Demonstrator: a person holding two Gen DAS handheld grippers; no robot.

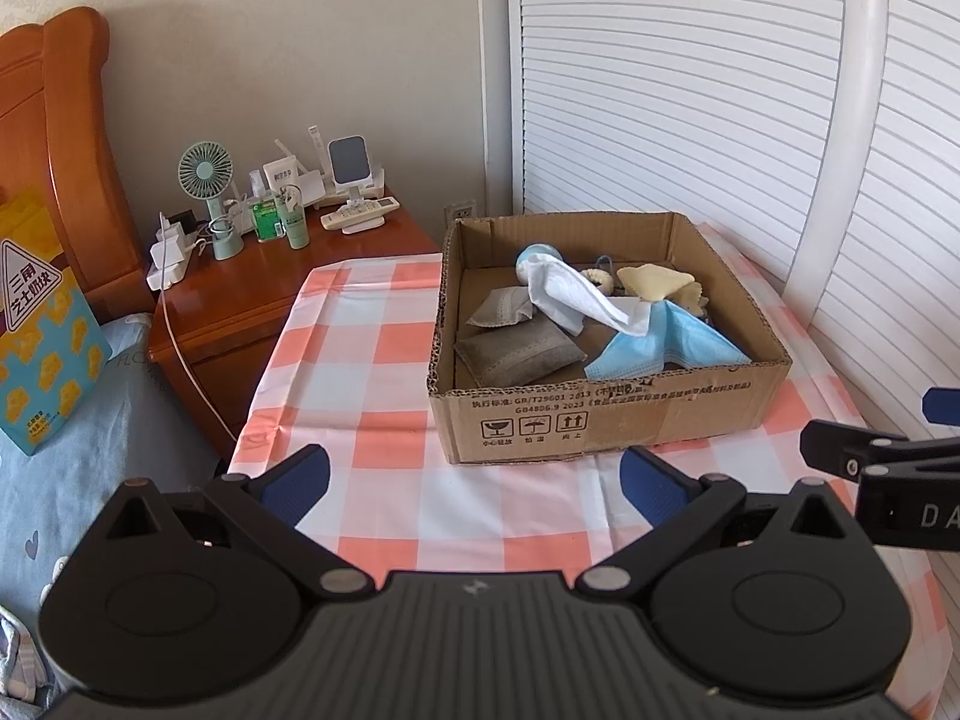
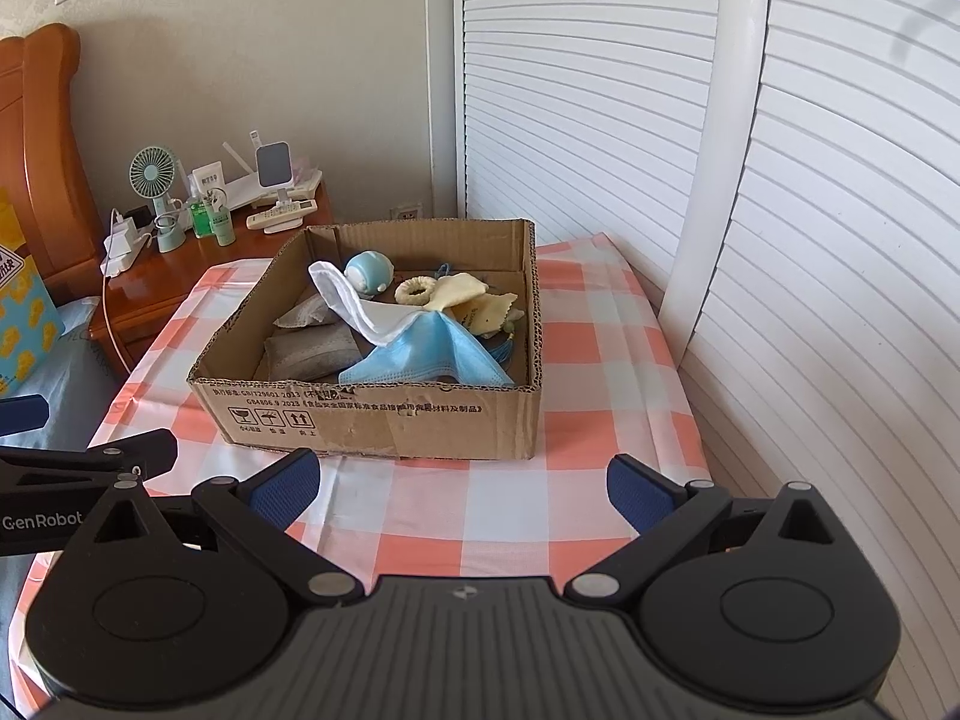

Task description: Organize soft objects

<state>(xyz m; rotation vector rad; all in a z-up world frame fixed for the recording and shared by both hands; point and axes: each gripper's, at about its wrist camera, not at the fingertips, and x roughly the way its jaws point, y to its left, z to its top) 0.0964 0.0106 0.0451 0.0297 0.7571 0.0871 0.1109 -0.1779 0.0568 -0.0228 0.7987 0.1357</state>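
Note:
A shallow cardboard box (image 1: pixel 606 414) (image 2: pixel 372 420) stands on the checked tablecloth. Inside lie two grey pouches (image 1: pixel 519 351) (image 2: pixel 312 348), a white cloth (image 1: pixel 576 294) (image 2: pixel 360 306), a blue face mask (image 1: pixel 666 345) (image 2: pixel 432 354), a yellow cloth (image 1: pixel 657 282) (image 2: pixel 462 294), a pale ring (image 2: pixel 415 290) and a round blue toy (image 2: pixel 369 270). My left gripper (image 1: pixel 474 483) is open and empty, in front of the box. My right gripper (image 2: pixel 462 489) is open and empty, also in front of the box, to the right of the left one.
A wooden nightstand (image 1: pixel 240 294) at the back left carries a small fan (image 1: pixel 205 177), bottles, chargers and a remote. A bed with a yellow-blue bag (image 1: pixel 42 324) lies to the left. White louvred doors (image 1: pixel 660 78) stand behind and to the right of the table.

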